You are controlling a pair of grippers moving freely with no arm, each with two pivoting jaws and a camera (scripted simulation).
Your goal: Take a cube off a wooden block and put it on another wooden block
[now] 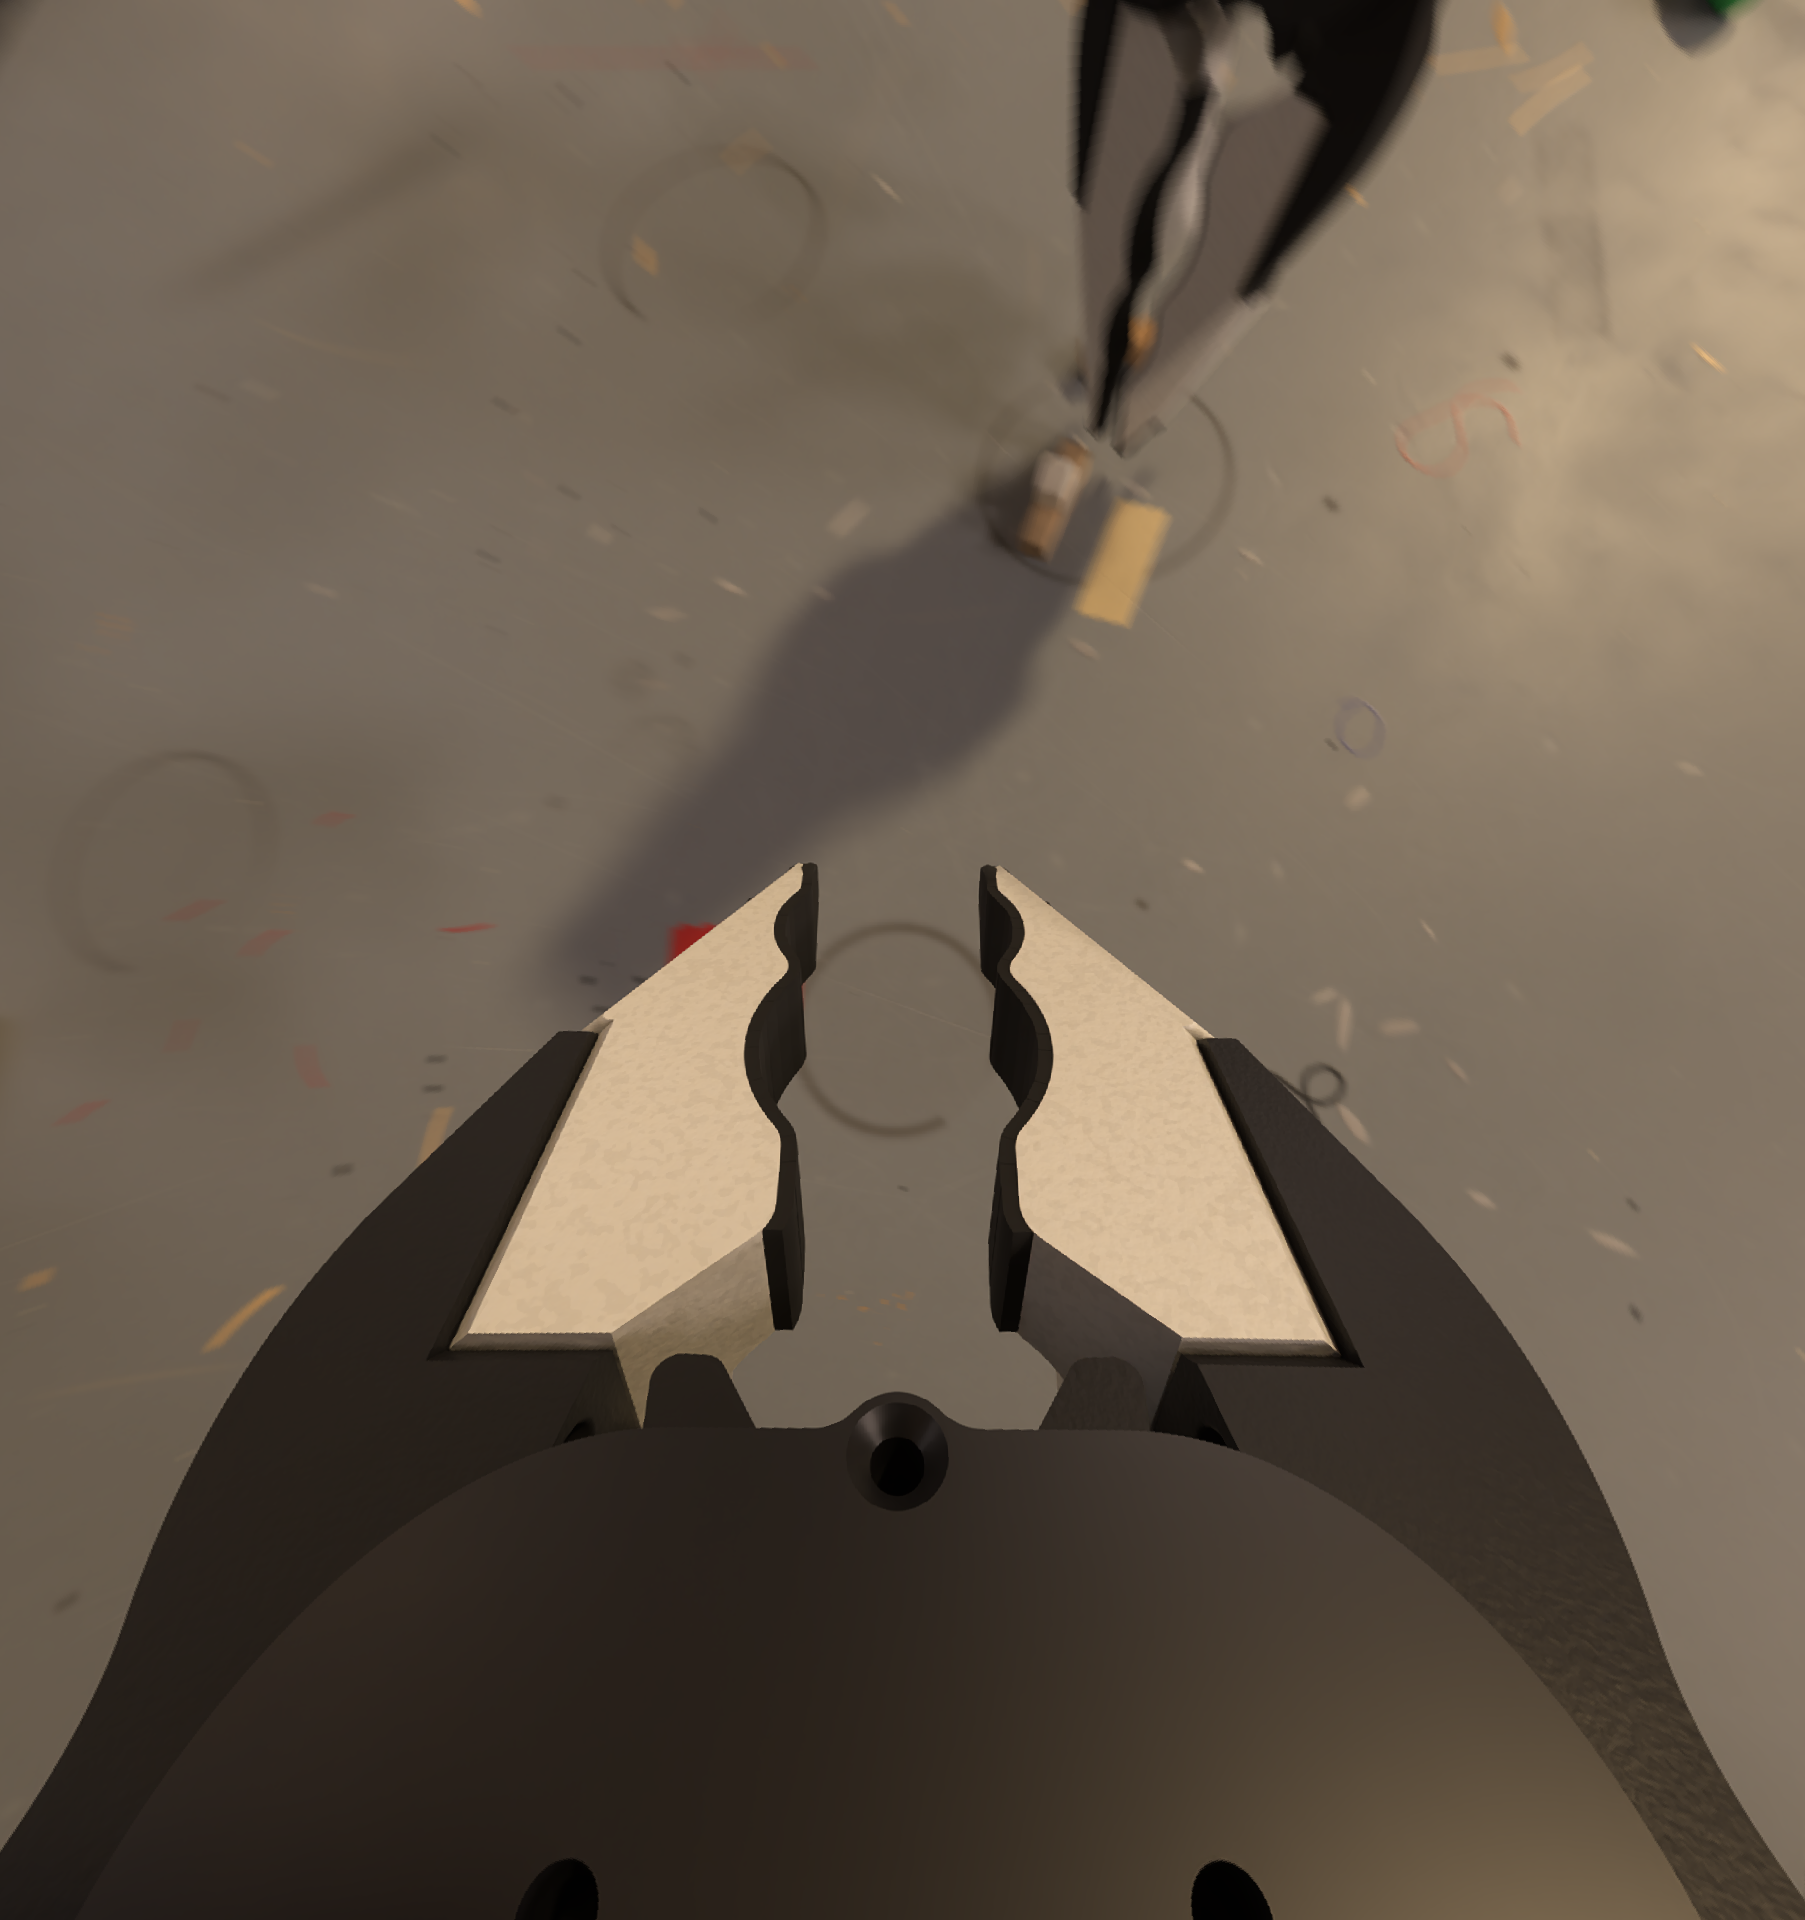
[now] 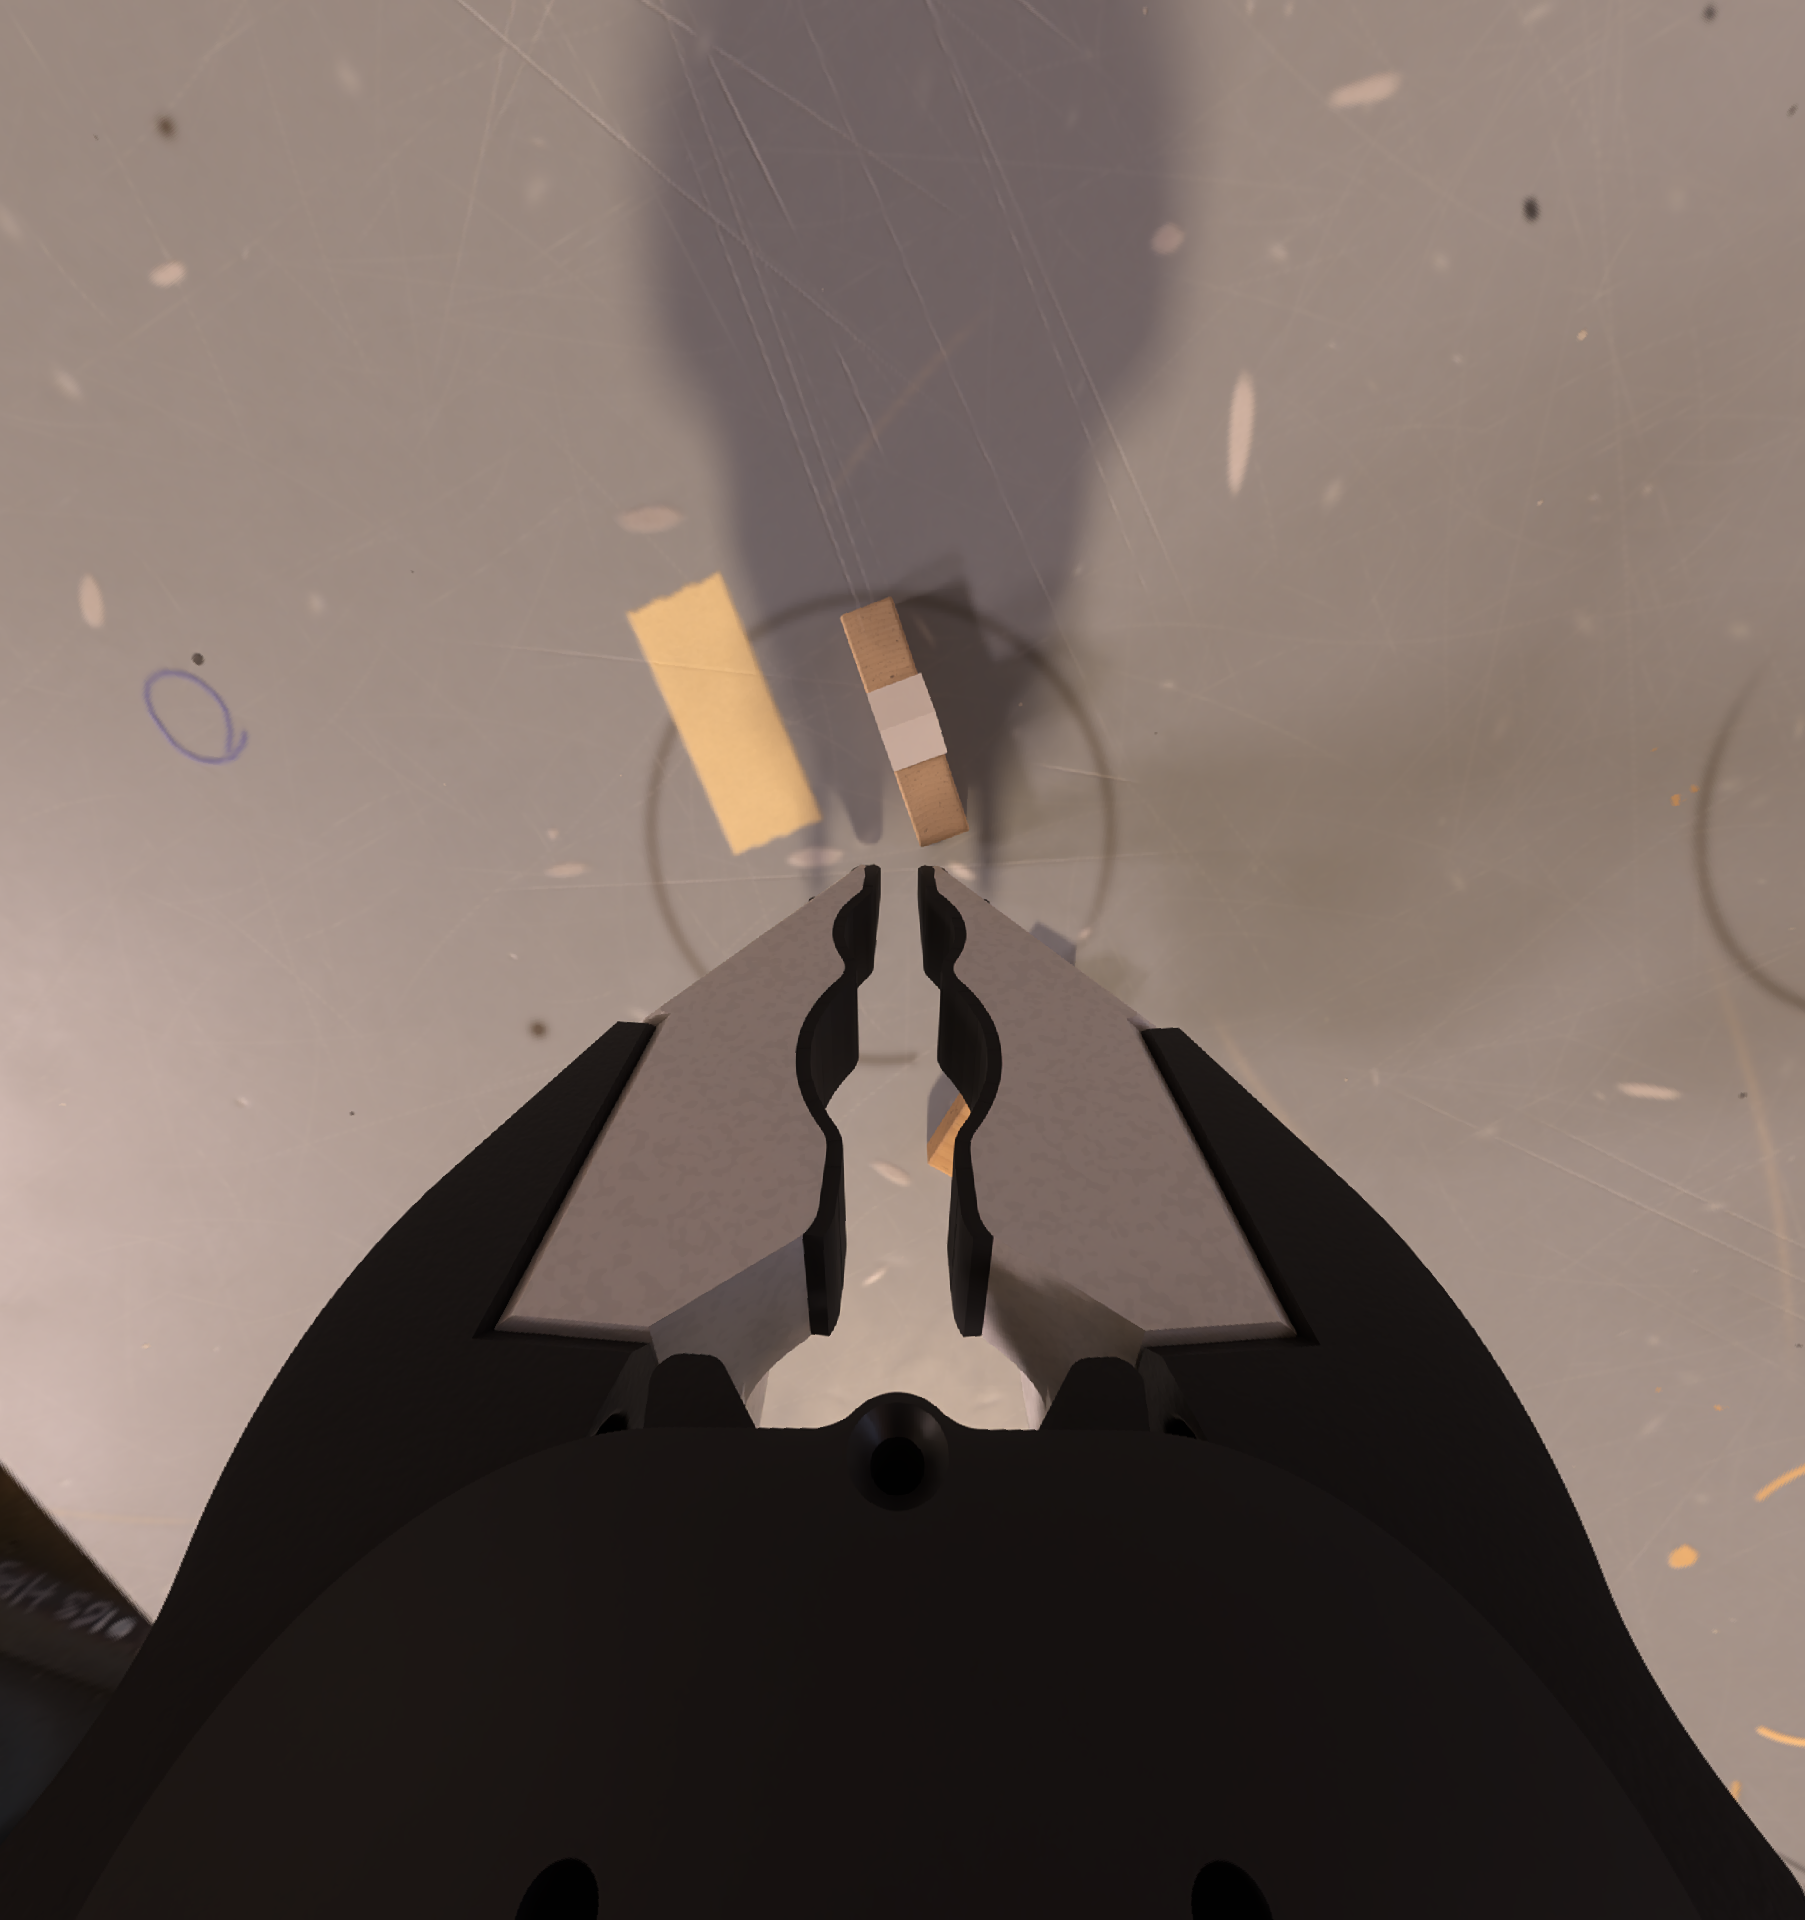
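Right gripper [image 2: 898,869] is seen with its jaws narrowed to a slim gap, nothing held, poised above the scuffed grey table [image 2: 358,416].

Left gripper [image 1: 898,868] is shown set wider, also empty, well apart from the blocks. 2 pieces are seen just beyond the right fingertips: a flat pale wooden block [image 2: 723,715], and beside it a narrower wooden block [image 2: 903,722] on which a white cube [image 2: 908,719] is carried at mid-length. A faint drawn ring [image 2: 1074,748] is seen around them.
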